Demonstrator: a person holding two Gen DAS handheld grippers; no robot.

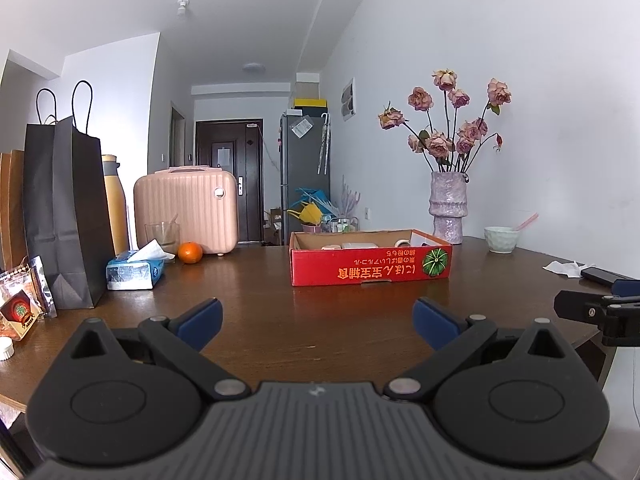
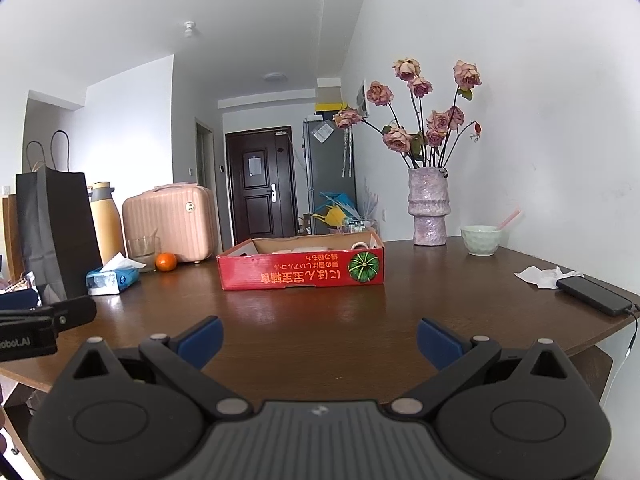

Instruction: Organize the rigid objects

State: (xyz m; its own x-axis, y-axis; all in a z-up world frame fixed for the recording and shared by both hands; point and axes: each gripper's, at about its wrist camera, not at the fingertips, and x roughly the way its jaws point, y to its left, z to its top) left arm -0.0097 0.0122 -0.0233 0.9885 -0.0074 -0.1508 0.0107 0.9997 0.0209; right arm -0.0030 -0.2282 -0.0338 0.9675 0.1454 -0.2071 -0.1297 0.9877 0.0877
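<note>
Both hand-held grippers — left (image 1: 318,322) and right (image 2: 320,340) — are hanging wide open, holding nothing, facing the red box (image 1: 372,268) sitting on the bench (image 1: 260,320) with small things inside.

A dark brown wooden table (image 1: 320,280) is seen directly ahead of the tool, its surface glossy with reflected daylight. White walls (image 1: 500,60) and a white ceiling (image 1: 240,8) are observed; the wall to the right runs alongside the table. A round ceiling lamp (image 1: 253,67) is noted far ahead, unlit. A dark panelled door (image 1: 230,176) is located at the end of the corridor, with a grey refrigerator (image 1: 304,160) placed to its right.
</note>
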